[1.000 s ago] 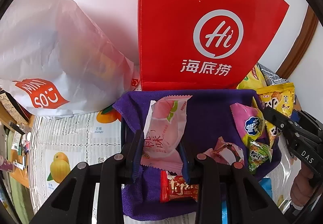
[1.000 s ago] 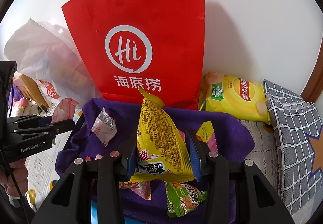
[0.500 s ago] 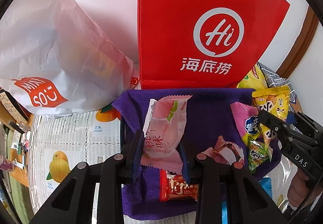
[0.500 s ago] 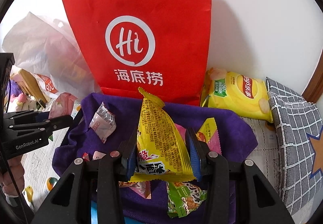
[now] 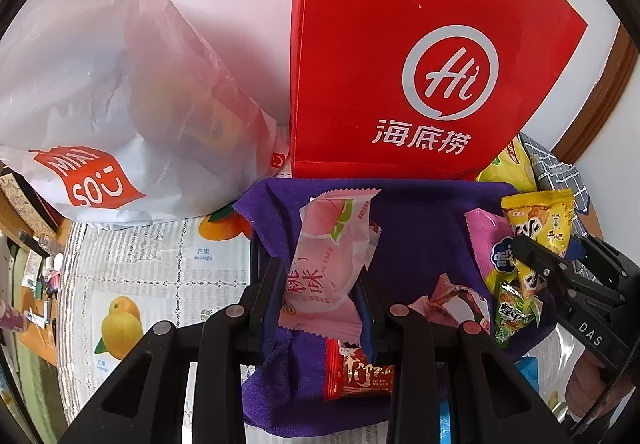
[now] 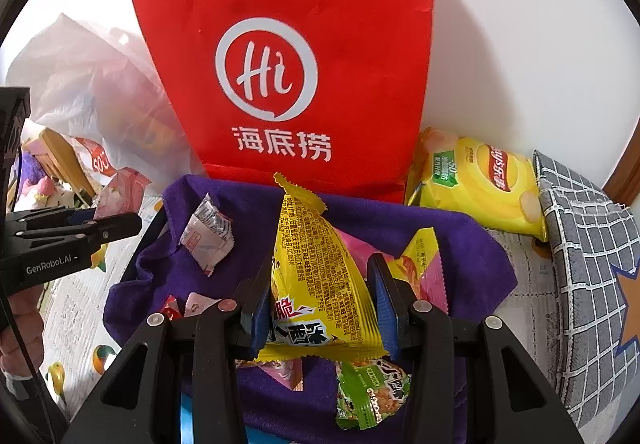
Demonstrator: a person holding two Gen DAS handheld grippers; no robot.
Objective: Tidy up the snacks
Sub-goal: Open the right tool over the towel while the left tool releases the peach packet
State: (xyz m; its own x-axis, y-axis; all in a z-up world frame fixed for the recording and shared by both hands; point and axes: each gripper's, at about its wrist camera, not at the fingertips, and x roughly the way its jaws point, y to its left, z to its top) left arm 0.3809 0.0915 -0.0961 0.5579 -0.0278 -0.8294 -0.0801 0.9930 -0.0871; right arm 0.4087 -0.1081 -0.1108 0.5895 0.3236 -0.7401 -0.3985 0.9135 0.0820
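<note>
My left gripper (image 5: 318, 294) is shut on a pink peach snack packet (image 5: 328, 256), held above a purple cloth (image 5: 416, 220) strewn with snacks. My right gripper (image 6: 320, 296) is shut on a yellow snack packet (image 6: 316, 276) over the same purple cloth (image 6: 472, 244). A tall red paper bag (image 5: 420, 84) stands upright just behind the cloth, and fills the middle of the right wrist view as well (image 6: 288, 84). Loose on the cloth lie a red wrapped candy (image 5: 360, 374), a green packet (image 6: 368, 392), a small white sachet (image 6: 206, 234) and a pink packet (image 5: 486, 240).
A white plastic shopping bag (image 5: 104, 116) slumps left of the red bag. A yellow crisp bag (image 6: 480, 184) and a grey checked cushion (image 6: 588, 284) lie to the right by the wall. A fruit-print tablecloth (image 5: 152, 276) covers the table. A hand (image 6: 20, 328) holds the left gripper.
The right gripper with its yellow packet has drifted slightly nearer the red bag; the left gripper and its pink packet have stayed put.
</note>
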